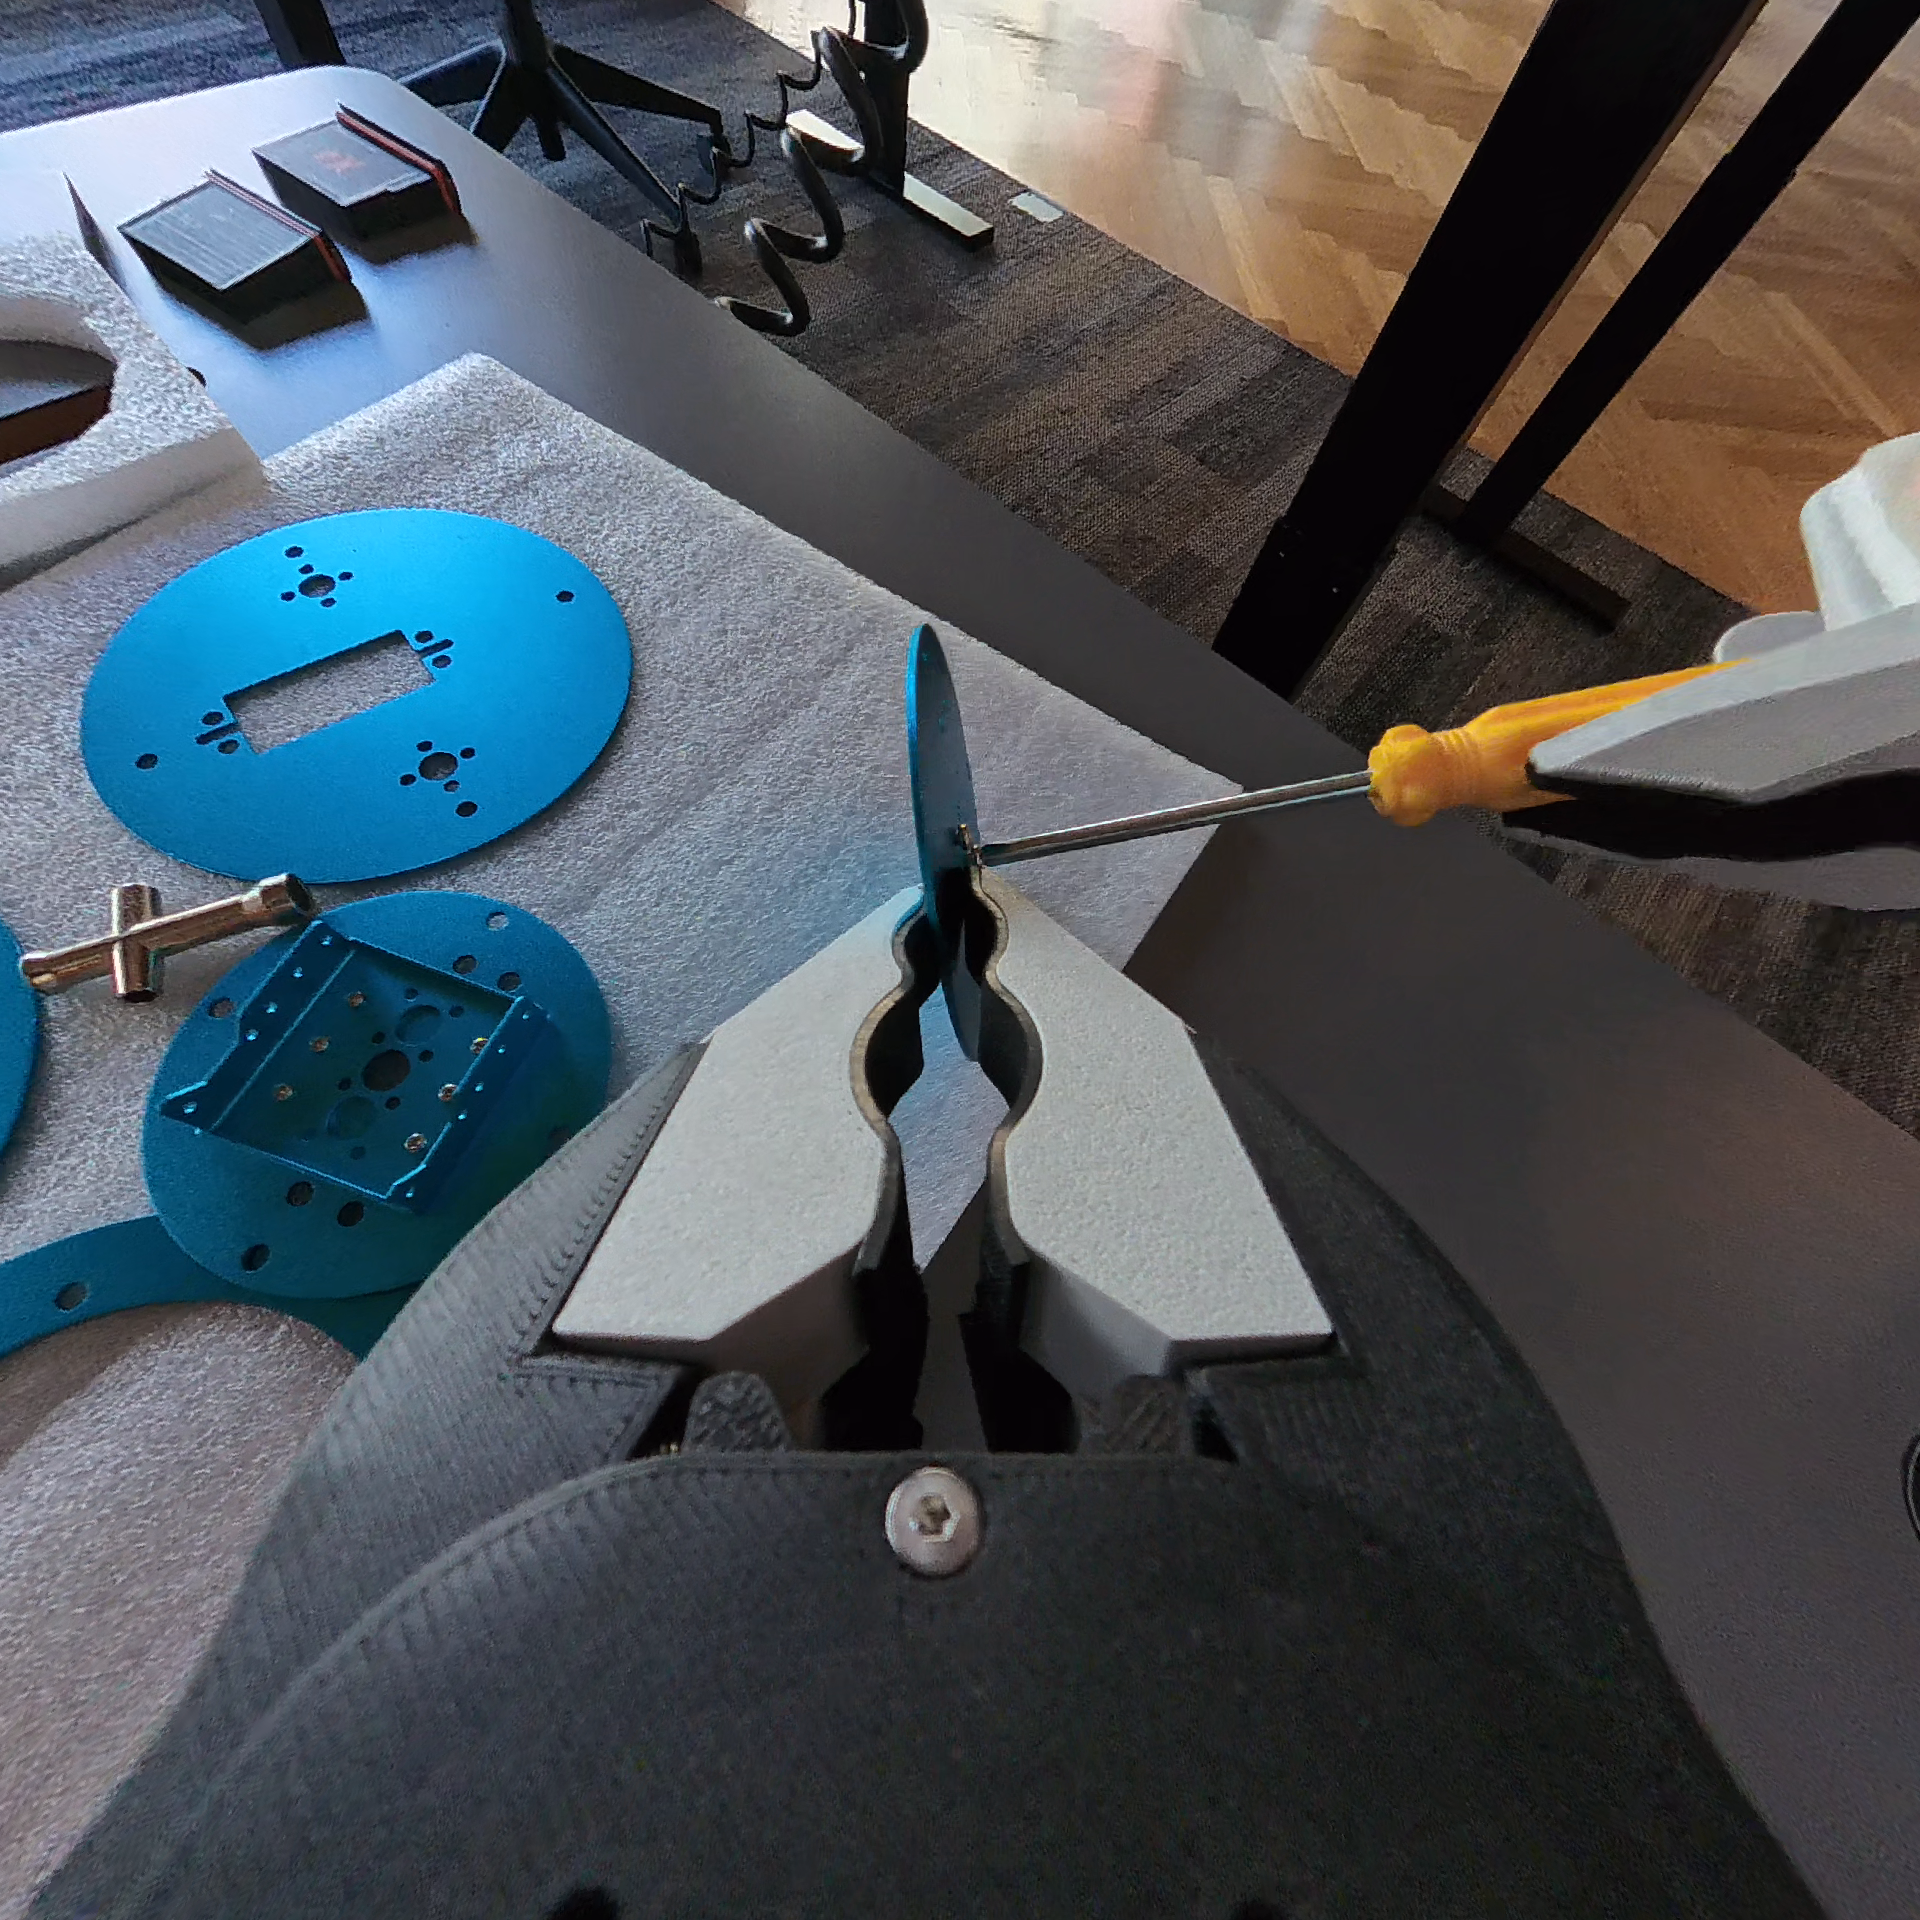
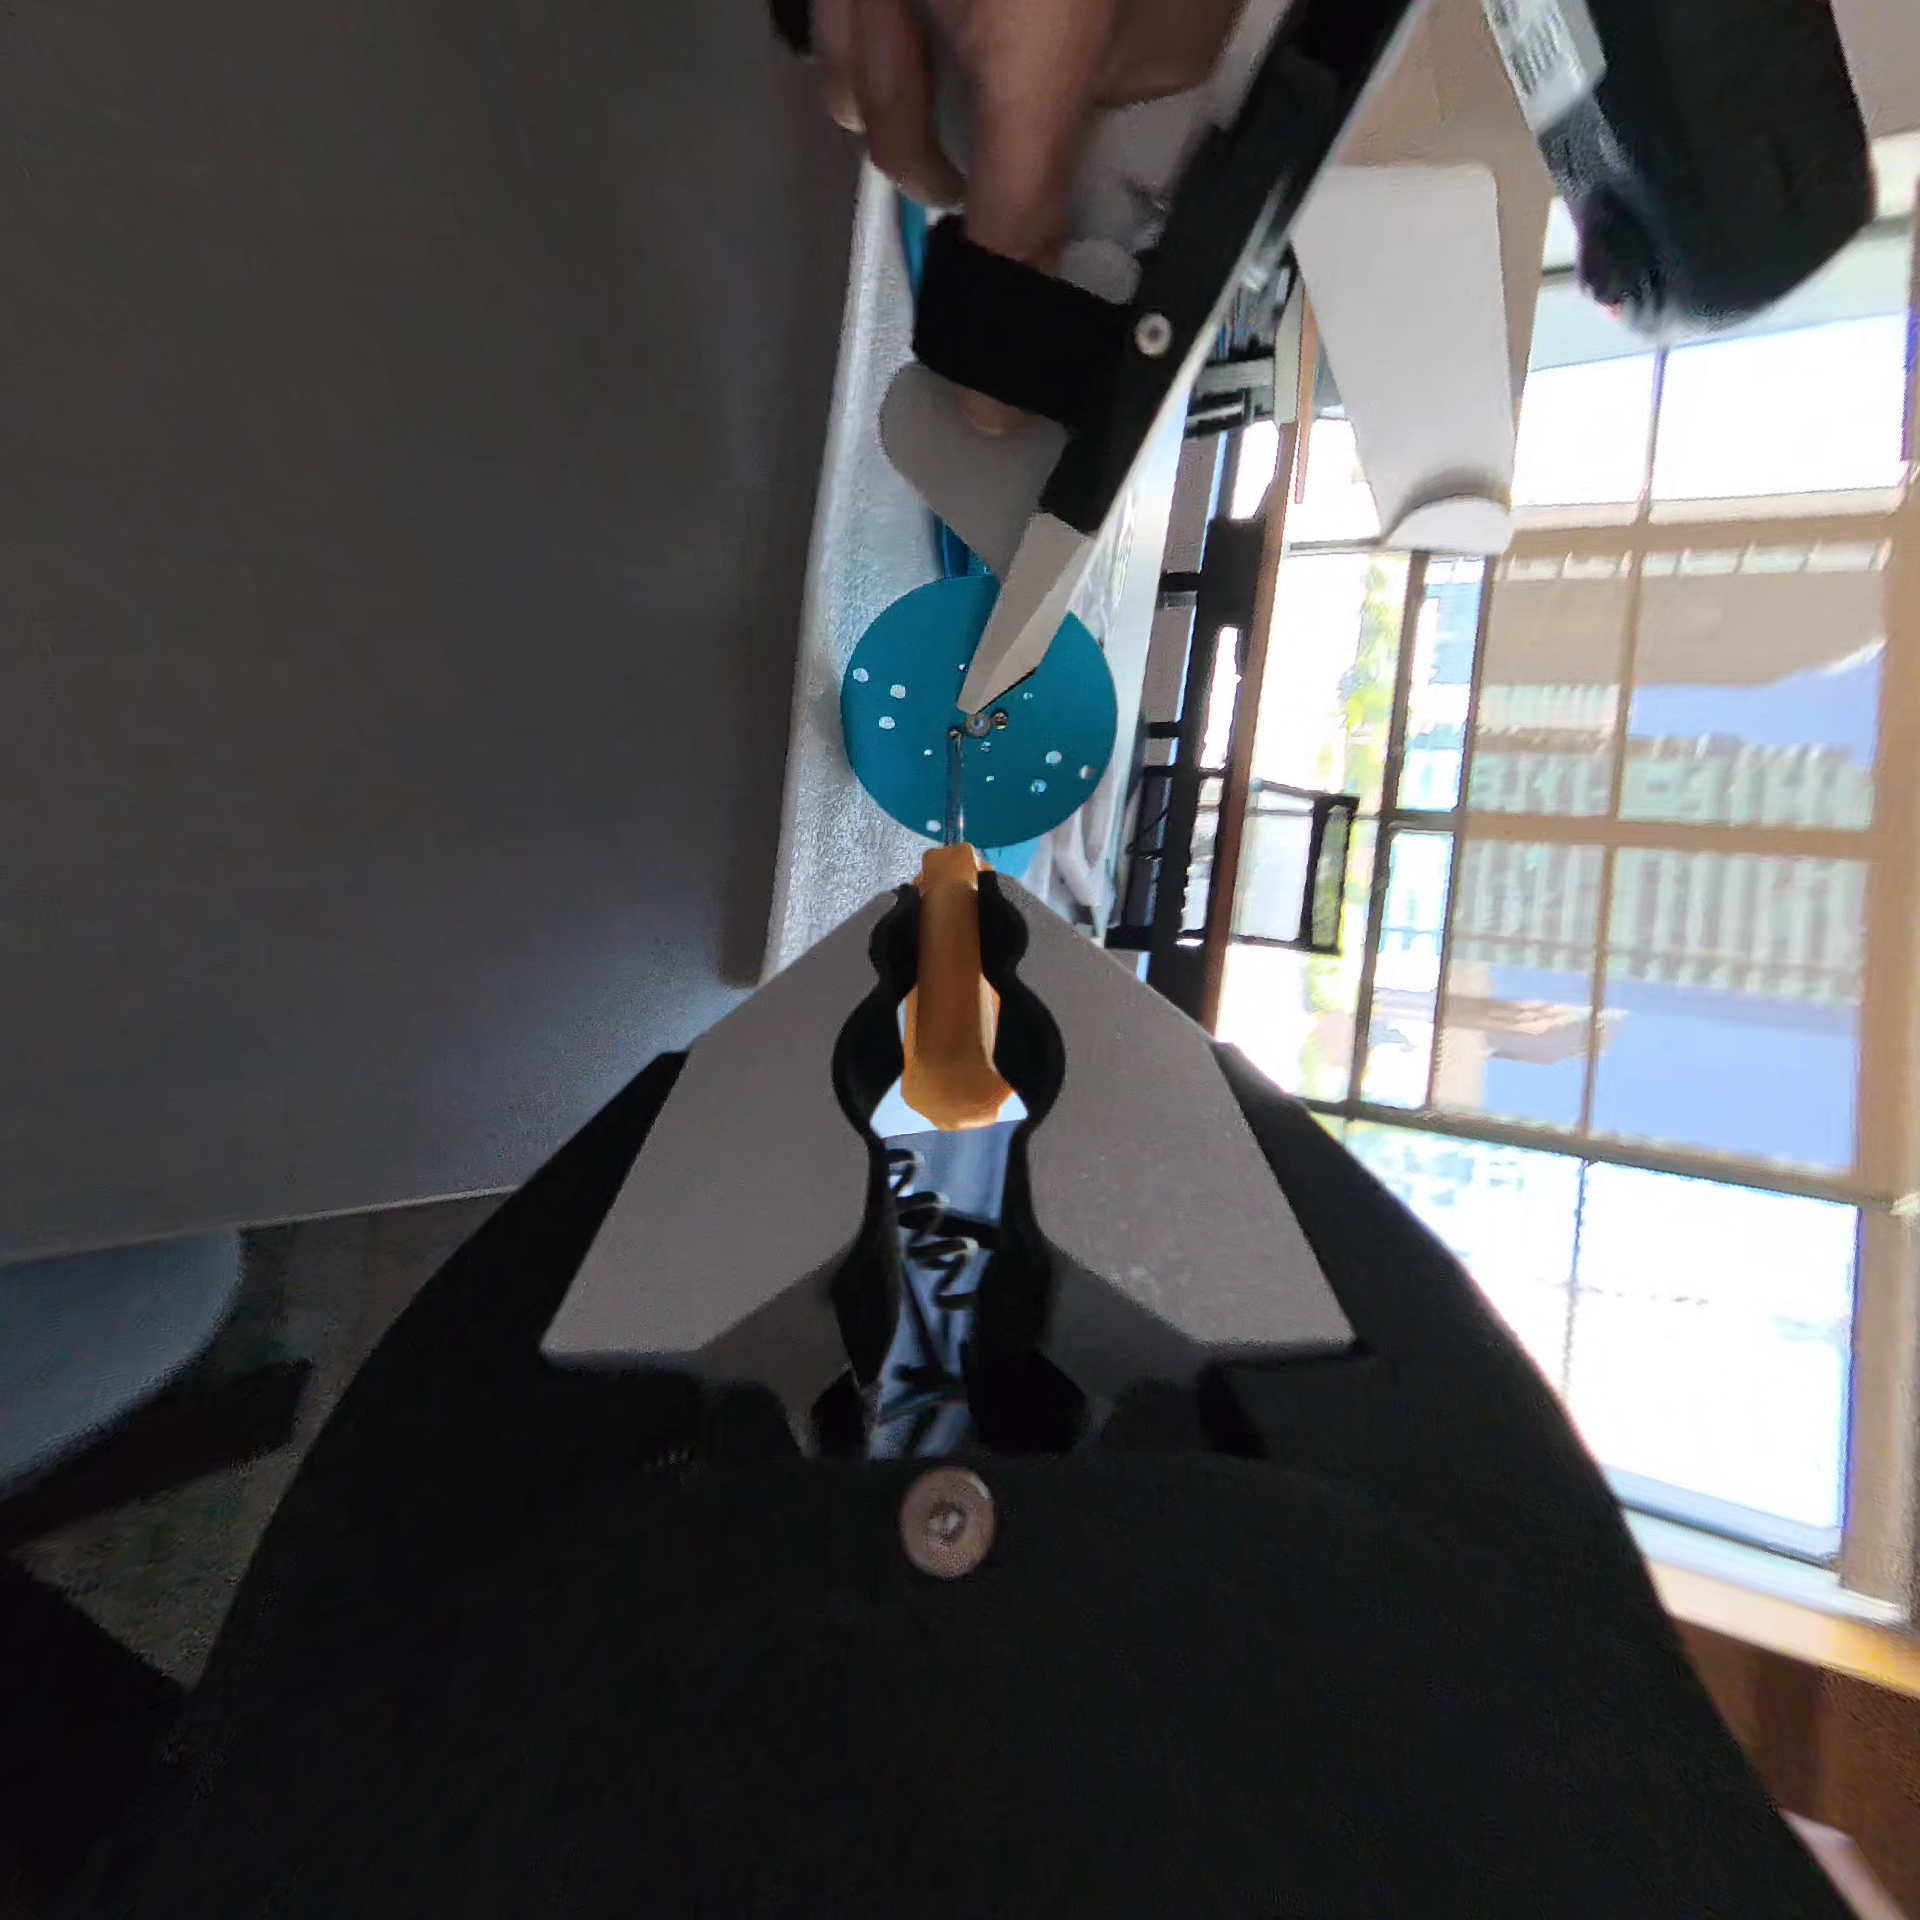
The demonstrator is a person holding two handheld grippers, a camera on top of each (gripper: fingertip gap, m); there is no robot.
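Left wrist view: camera sits close behind the left gripper (image 1: 951, 914), looking forward and down along its fingers over a white foam sheet (image 1: 644, 582) on a dark grey table (image 1: 1455, 1091), floor beyond. Right wrist view: camera sits close behind the right gripper (image 2: 951, 904), rolled sideways, so the table edge runs vertically, windows at right. Shared ground: the small round blue metal disc (image 1: 940, 748) (image 2: 914, 758) and the orange-handled screwdriver (image 1: 1455, 764) (image 2: 951, 1018); each view catches the other gripper.

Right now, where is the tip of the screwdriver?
The screwdriver tip is against the face of the small blue disc, near its centre, in the left wrist view. The left gripper holds that disc on edge above the white foam sheet.
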